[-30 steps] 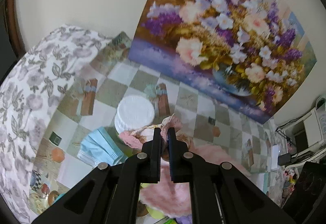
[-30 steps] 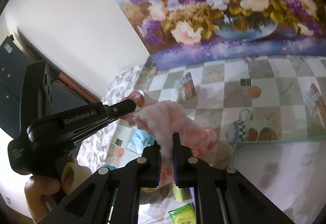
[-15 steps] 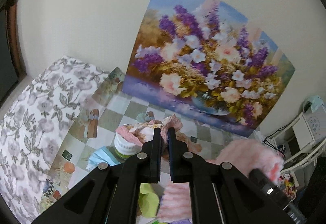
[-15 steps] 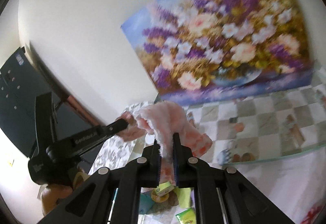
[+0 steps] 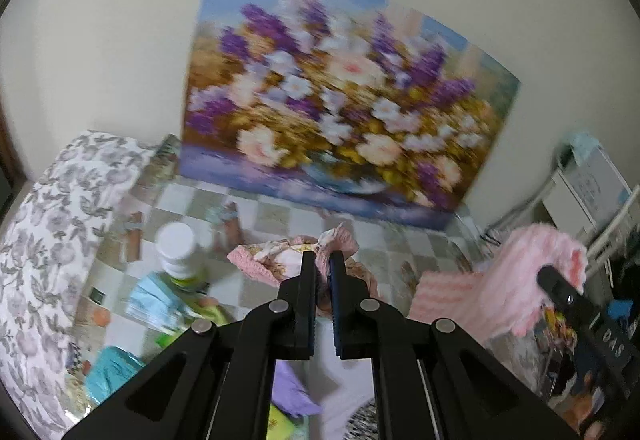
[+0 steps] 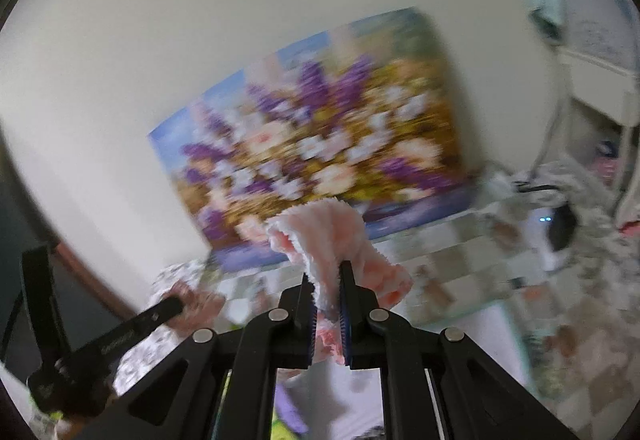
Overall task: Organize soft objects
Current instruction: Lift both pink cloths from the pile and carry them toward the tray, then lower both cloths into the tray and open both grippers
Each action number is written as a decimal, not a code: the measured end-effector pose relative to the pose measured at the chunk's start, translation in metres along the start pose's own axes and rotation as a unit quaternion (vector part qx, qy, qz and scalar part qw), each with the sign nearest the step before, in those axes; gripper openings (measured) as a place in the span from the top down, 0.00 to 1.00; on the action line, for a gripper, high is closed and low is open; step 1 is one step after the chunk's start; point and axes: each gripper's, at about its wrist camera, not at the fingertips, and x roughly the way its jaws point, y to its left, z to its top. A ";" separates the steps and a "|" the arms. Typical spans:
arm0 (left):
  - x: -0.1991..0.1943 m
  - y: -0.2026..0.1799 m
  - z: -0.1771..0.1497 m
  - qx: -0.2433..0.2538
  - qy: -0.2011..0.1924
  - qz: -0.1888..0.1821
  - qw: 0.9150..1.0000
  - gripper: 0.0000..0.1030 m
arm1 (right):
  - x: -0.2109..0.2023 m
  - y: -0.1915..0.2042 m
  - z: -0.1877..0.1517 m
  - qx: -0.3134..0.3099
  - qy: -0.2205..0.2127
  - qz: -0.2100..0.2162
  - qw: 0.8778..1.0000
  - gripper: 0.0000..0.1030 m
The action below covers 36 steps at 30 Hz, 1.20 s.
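Note:
A fluffy pink cloth (image 6: 324, 228) bunches up between the pads of my right gripper (image 6: 326, 272), which is shut on it. In the left wrist view the same cloth (image 5: 512, 280) hangs at the right, with the right gripper (image 5: 560, 284) behind it. My left gripper (image 5: 322, 260) is shut on a pink floral-printed cloth (image 5: 272, 258), held above the checkered tabletop (image 5: 280, 212). I cannot tell whether the two cloths are one piece. The left gripper (image 6: 172, 306) also shows low at the left of the right wrist view.
A white-lidded jar (image 5: 178, 244) and a pack of blue face masks (image 5: 154, 298) sit on the table's left part. A large flower painting (image 5: 340, 112) leans on the wall behind. Floral bedding (image 5: 52, 224) lies left and a white shelf (image 5: 588, 188) stands right.
Both grippers have risen and drawn back from the table, each still holding its cloth. The jar and masks now look smaller and farther away.

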 end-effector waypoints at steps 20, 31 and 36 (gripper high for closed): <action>0.104 -0.069 -0.093 0.072 0.179 -0.008 0.981 0.94 | 0.074 -0.087 -0.075 0.036 0.183 -0.162 0.969 0.90; 0.146 -0.053 -0.134 0.057 0.263 0.015 0.963 0.93 | 0.112 -0.114 -0.130 0.037 0.285 -0.194 0.938 0.88; 0.142 -0.055 -0.135 0.054 0.269 0.014 0.962 0.91 | 0.108 -0.110 -0.133 0.025 0.289 -0.203 0.935 0.86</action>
